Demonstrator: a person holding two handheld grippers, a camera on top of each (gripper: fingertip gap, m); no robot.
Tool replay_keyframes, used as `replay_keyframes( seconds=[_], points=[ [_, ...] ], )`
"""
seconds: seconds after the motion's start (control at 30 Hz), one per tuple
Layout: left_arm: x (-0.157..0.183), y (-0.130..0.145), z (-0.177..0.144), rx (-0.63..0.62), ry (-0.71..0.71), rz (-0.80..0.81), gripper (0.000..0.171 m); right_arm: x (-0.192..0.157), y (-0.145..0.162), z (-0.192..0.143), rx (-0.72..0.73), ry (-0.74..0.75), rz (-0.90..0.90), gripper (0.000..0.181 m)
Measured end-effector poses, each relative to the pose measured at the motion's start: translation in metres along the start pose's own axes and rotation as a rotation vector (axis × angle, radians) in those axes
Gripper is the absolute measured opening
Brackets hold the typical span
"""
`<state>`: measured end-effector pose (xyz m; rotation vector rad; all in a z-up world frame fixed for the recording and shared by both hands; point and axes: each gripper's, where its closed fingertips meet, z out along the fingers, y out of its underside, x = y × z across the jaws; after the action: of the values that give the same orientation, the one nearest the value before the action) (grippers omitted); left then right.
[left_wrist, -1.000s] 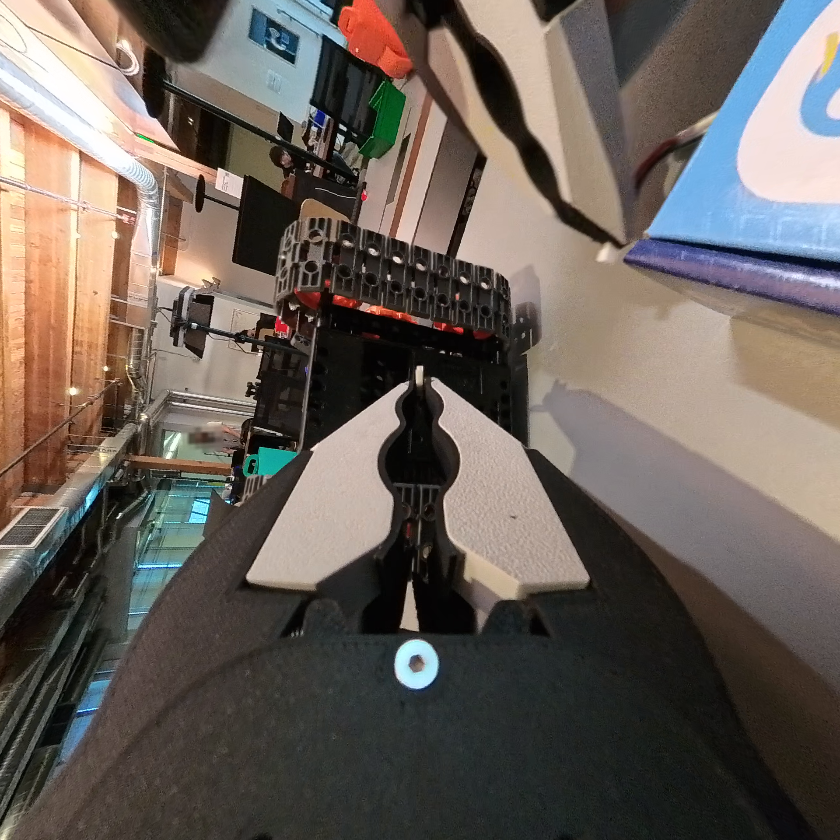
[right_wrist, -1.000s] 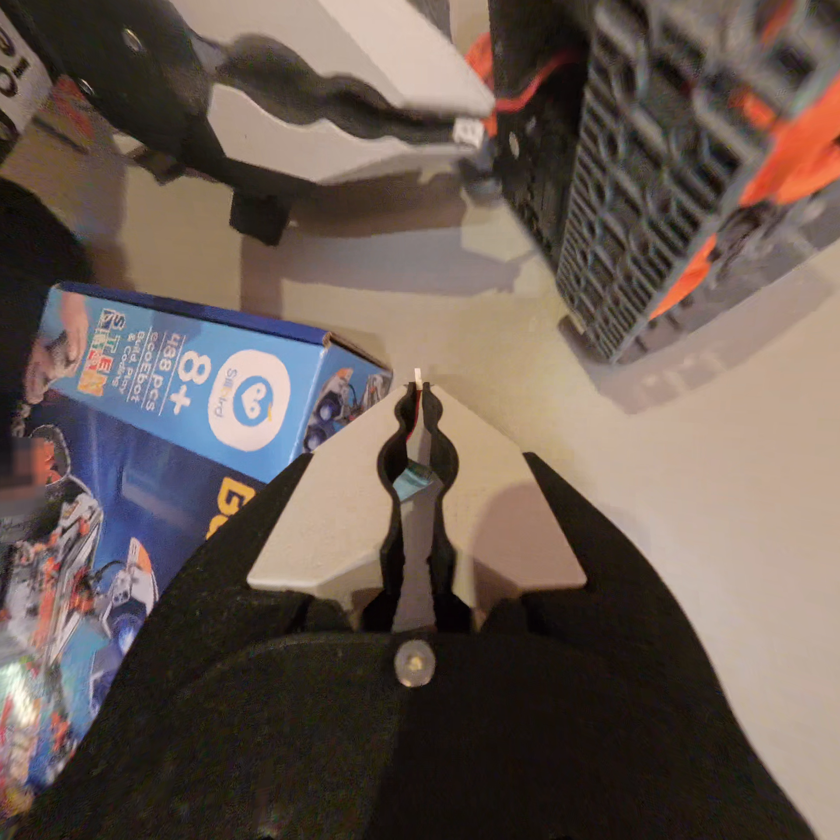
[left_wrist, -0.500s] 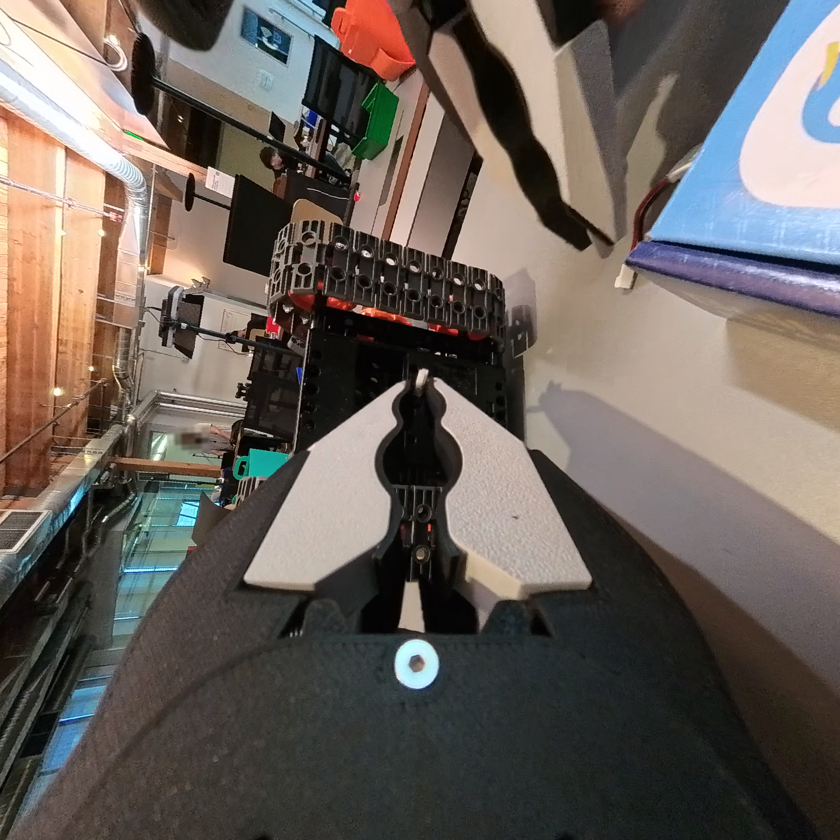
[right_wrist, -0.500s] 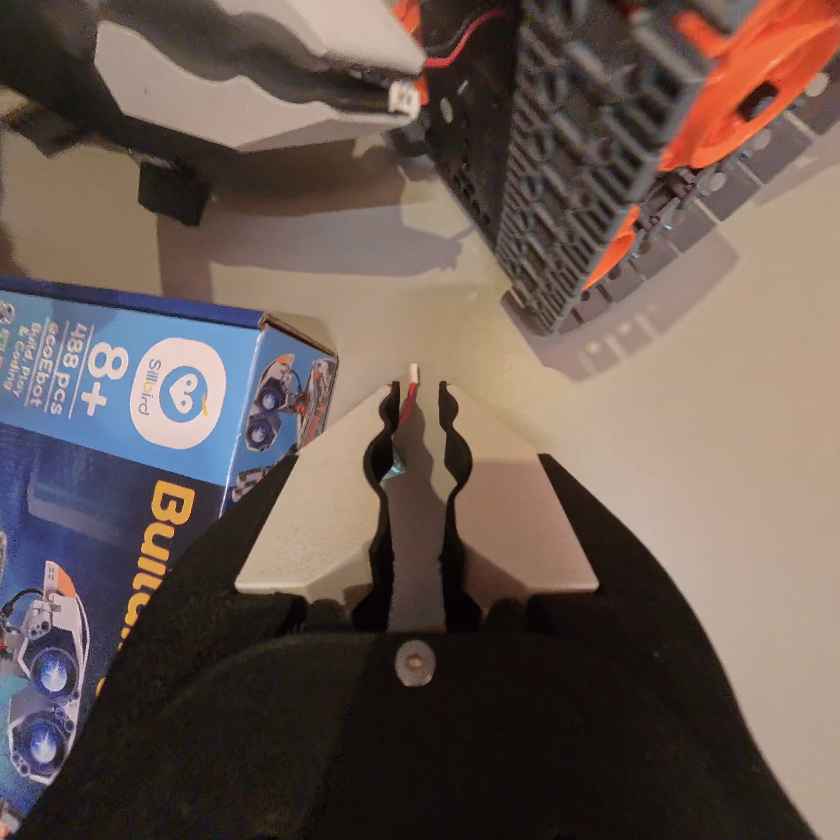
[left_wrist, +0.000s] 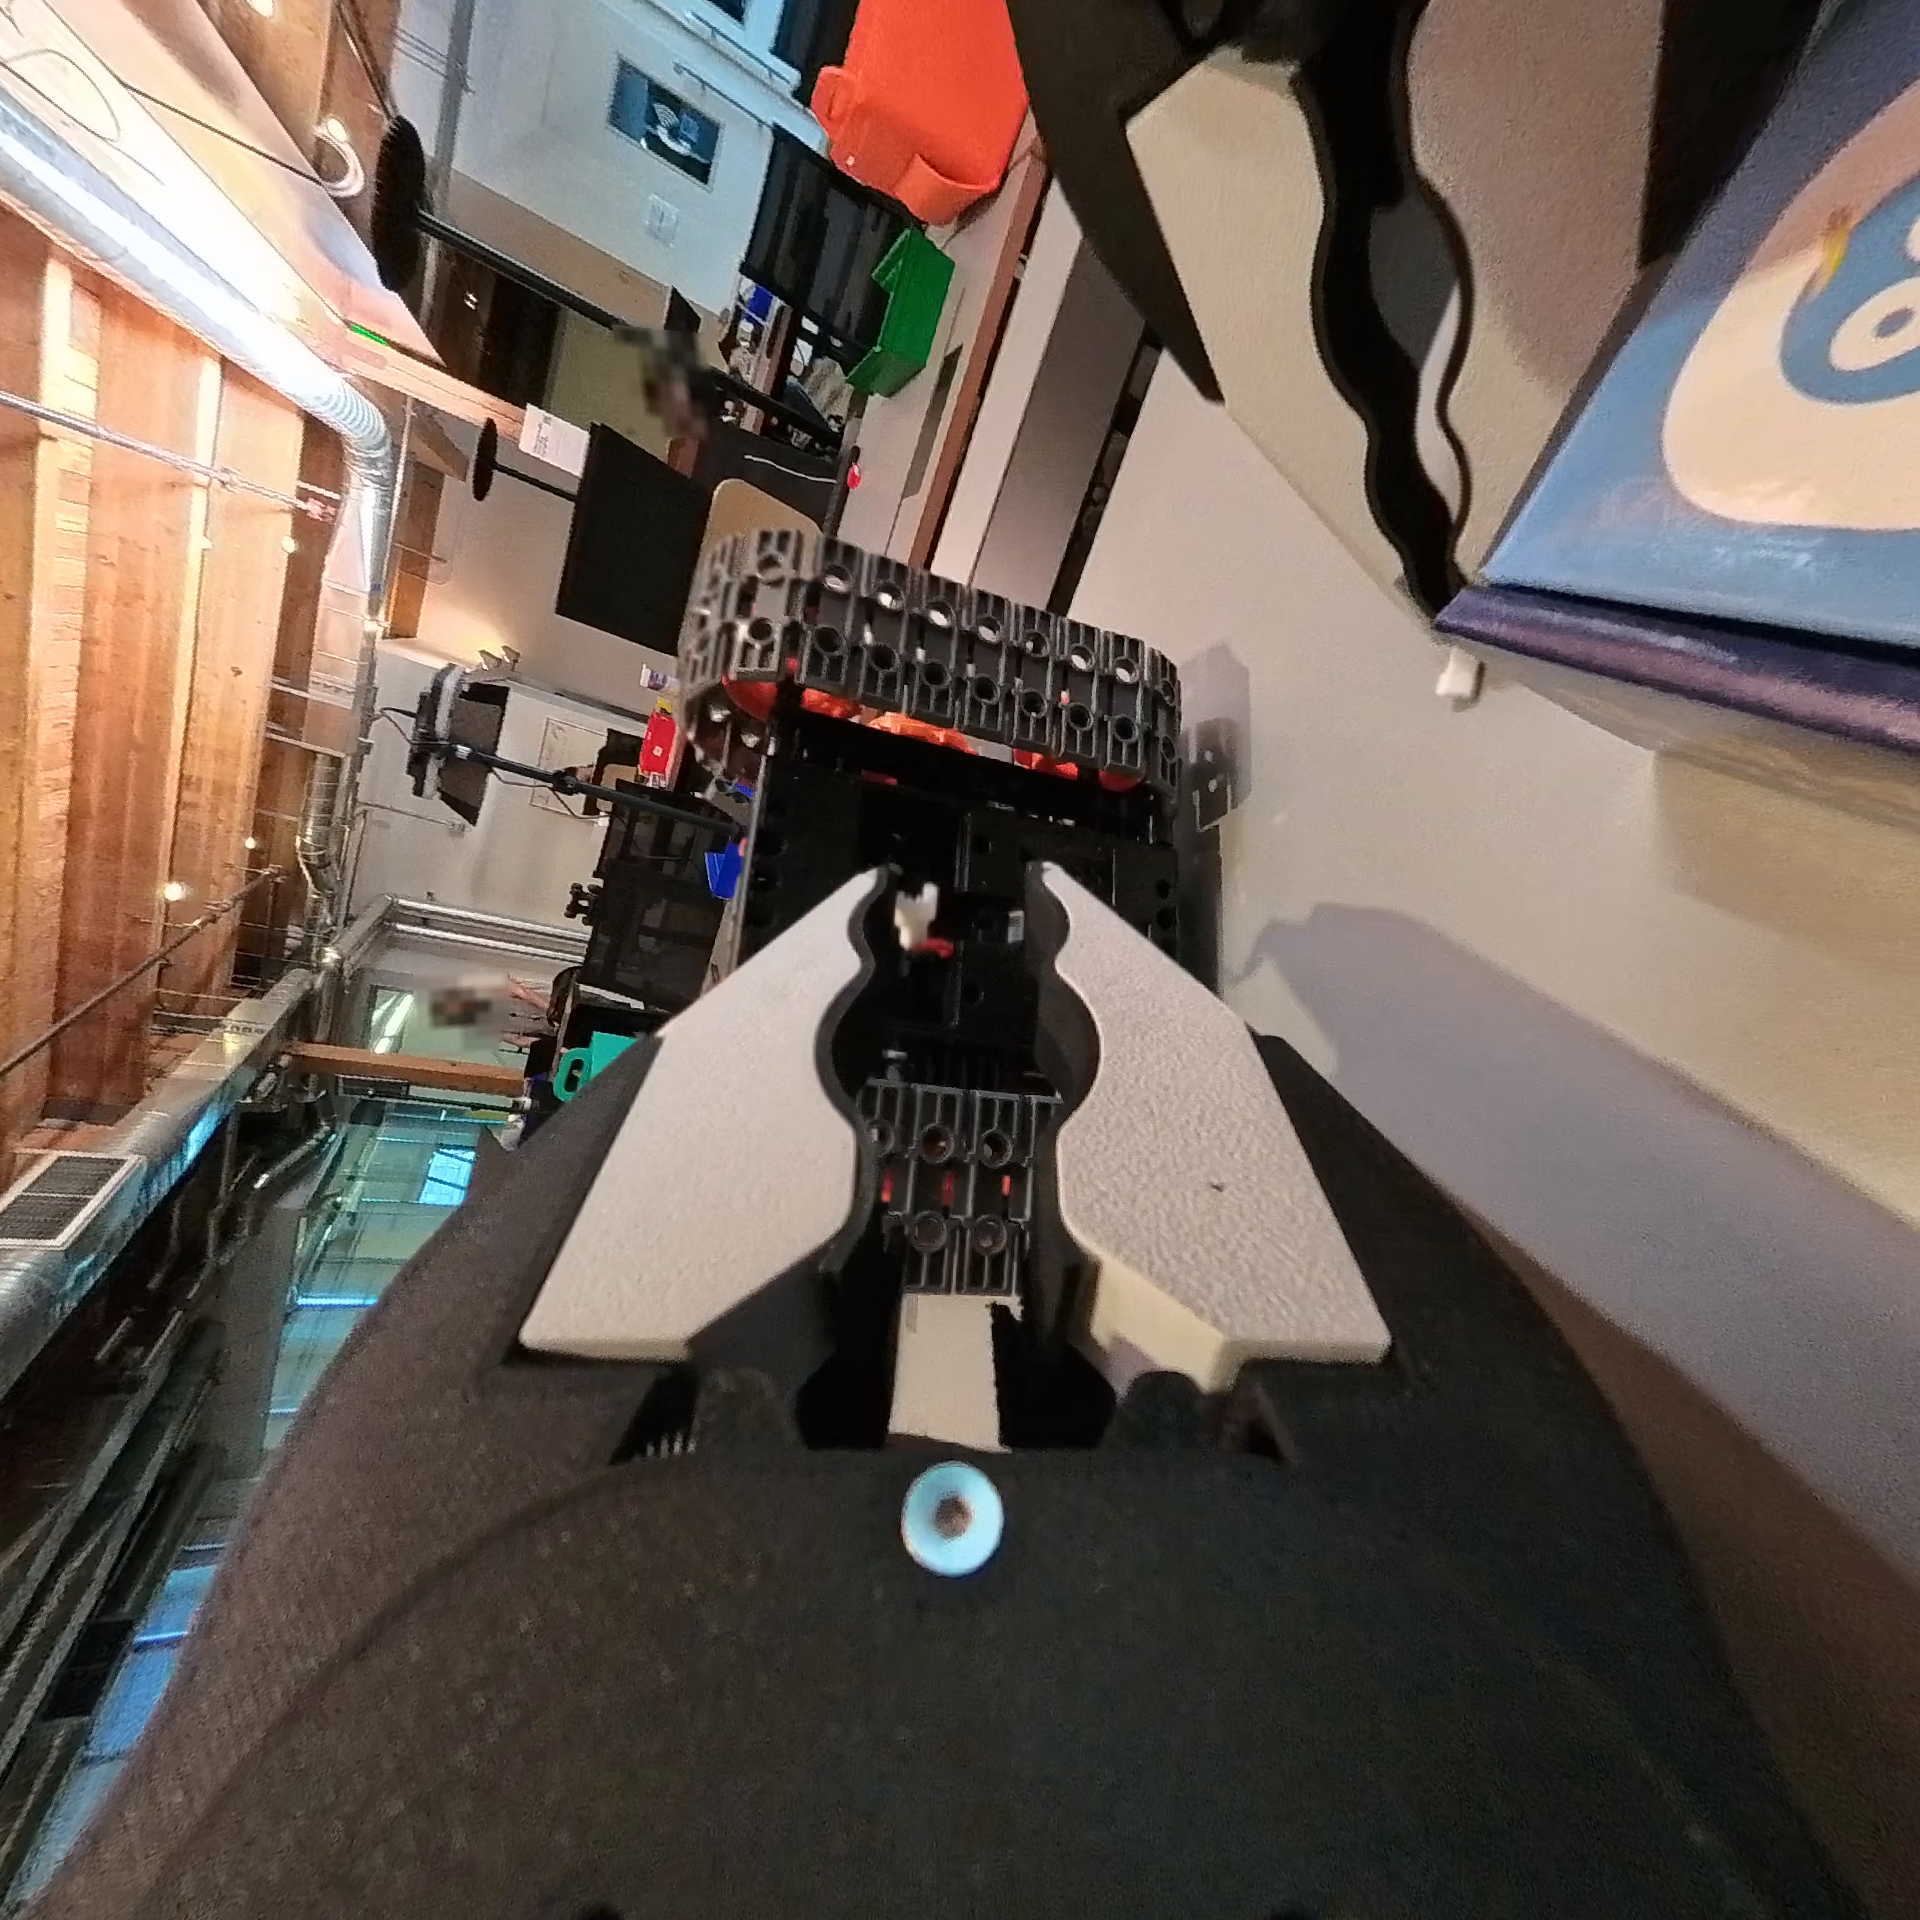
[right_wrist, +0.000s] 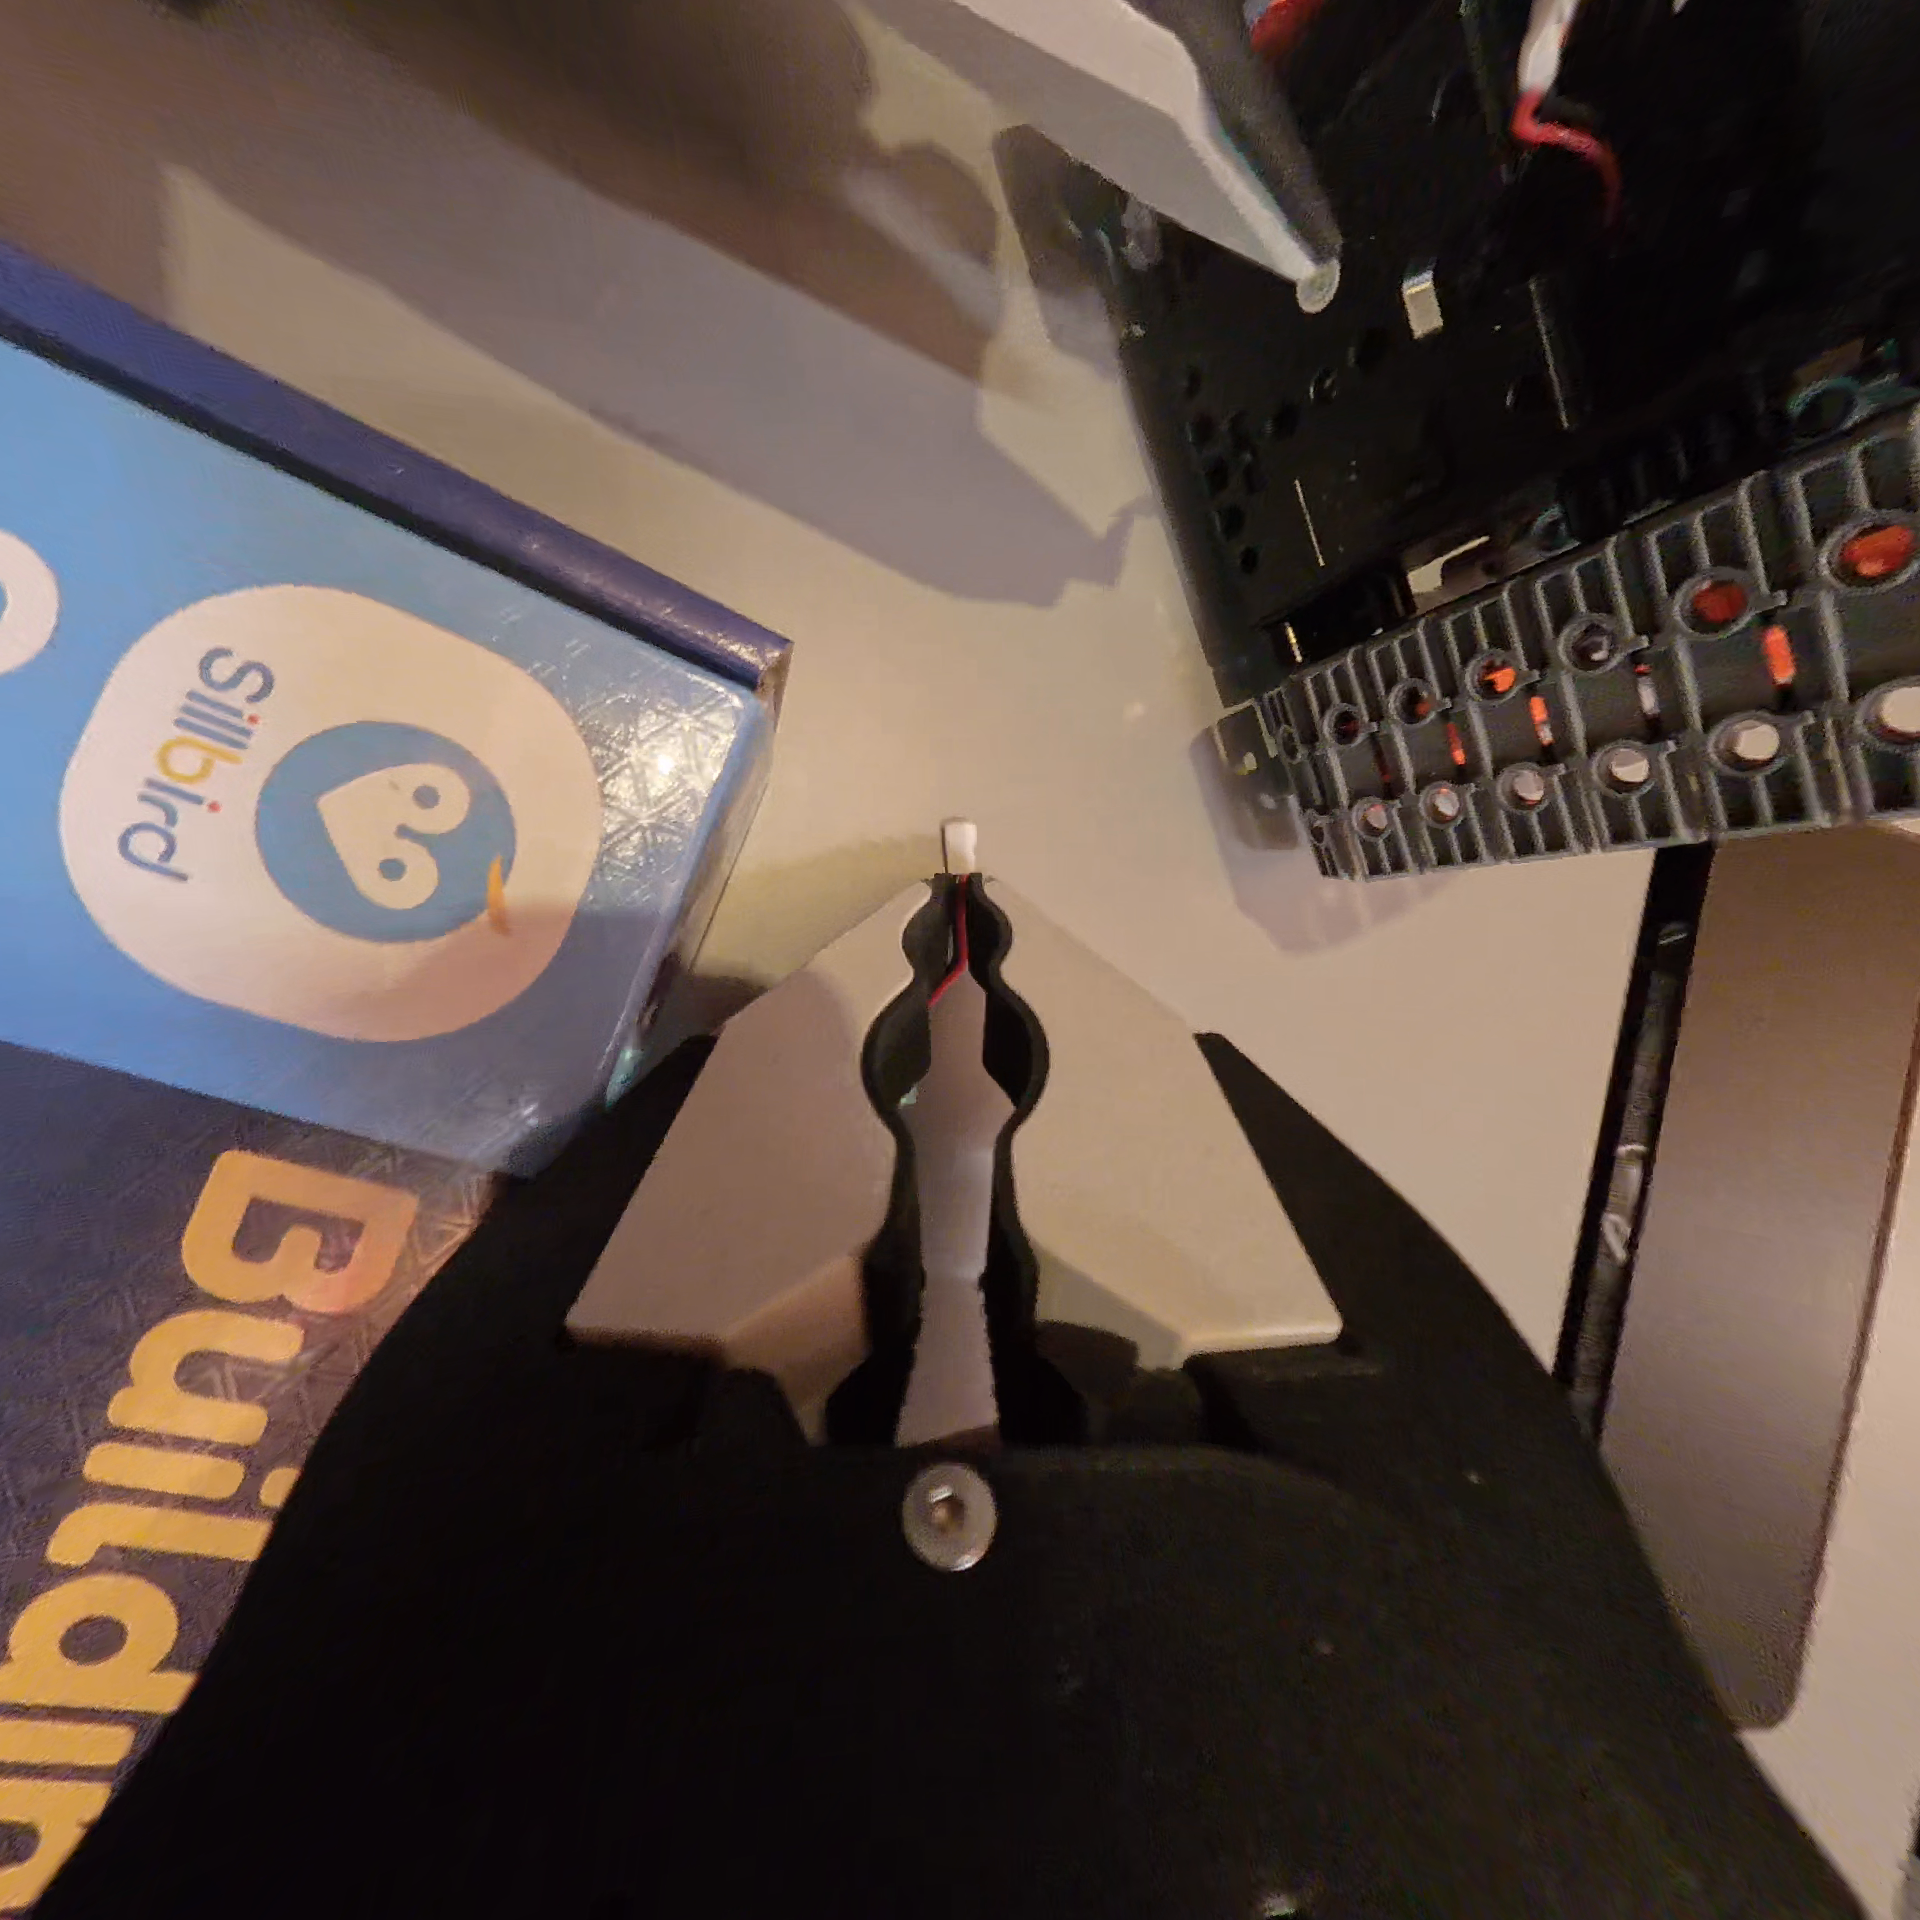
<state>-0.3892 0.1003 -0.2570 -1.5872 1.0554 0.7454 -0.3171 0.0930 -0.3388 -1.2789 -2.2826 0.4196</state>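
A black tracked vehicle built of bricks (left_wrist: 935, 665) with orange wheels lies on the beige table (left_wrist: 1455, 935), close ahead of my left gripper (left_wrist: 961, 883). The left gripper is open. A small white connector on a red wire (left_wrist: 914, 920) sits against the vehicle by the left fingertip. My right gripper (right_wrist: 958, 883) is shut on a thin red and black wire, and its white connector (right_wrist: 958, 844) sticks out past the tips just above the table. The vehicle (right_wrist: 1558, 707) is up to the right. The left gripper's finger (right_wrist: 1143, 135) reaches it from above.
A blue cardboard box (right_wrist: 312, 779) lies left of the right gripper, its corner almost touching the left finger; it also shows in the left wrist view (left_wrist: 1714, 416). A black strip and grey panel (right_wrist: 1766, 1247) run along the right. Orange and green bins (left_wrist: 914, 114) stand far off. Spacing between my two grippers at the tips: around 11 cm.
The left gripper has opened and let go of the white connector it pinched. The right gripper parted slightly half a second ago and is shut on its wire again, nearer the box corner.
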Motion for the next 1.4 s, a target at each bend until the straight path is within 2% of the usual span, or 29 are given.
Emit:
replay_keyframes(
  seconds=[0.2,0.37,0.47,0.7,0.87,0.97,1.07,1.13,1.23,1.4],
  points=[
    [-0.013,-0.012,-0.015,0.049,-0.031,-0.022,0.028,0.0,-0.017,-0.017,0.213,-0.188,0.281,0.0],
    [0.012,-0.042,-0.02,0.169,0.09,0.065,0.024,0.005,-0.035,-0.045,0.451,-0.477,0.544,0.0],
    [0.027,-0.055,-0.017,0.223,0.16,0.132,0.026,0.01,-0.038,-0.054,0.53,-0.626,0.631,0.0],
    [0.038,-0.071,-0.006,0.29,0.203,0.268,0.023,-0.001,-0.043,-0.069,0.571,-0.929,0.663,0.0],
    [0.042,-0.077,-0.008,0.335,0.213,0.316,0.006,-0.003,-0.045,-0.074,0.571,-1.018,0.67,0.0],
    [0.04,-0.078,-0.009,0.34,0.208,0.306,0.004,-0.002,-0.046,-0.077,0.571,-1.038,0.677,0.0],
    [0.034,-0.078,-0.009,0.325,0.21,0.253,0.002,0.004,-0.049,-0.08,0.606,-1.009,0.683,0.0],
    [0.027,-0.079,-0.009,0.317,0.222,0.178,0.002,0.013,-0.054,-0.085,0.662,-0.915,0.667,0.004],
    [0.02,-0.078,-0.009,0.286,0.337,-0.049,0.002,0.018,-0.06,-0.096,0.714,-0.677,0.537,0.011],
    [0.007,-0.083,-0.011,0.284,0.472,-0.315,0.002,0.022,-0.059,-0.097,0.58,-0.195,0.207,0.012]
  ],
)
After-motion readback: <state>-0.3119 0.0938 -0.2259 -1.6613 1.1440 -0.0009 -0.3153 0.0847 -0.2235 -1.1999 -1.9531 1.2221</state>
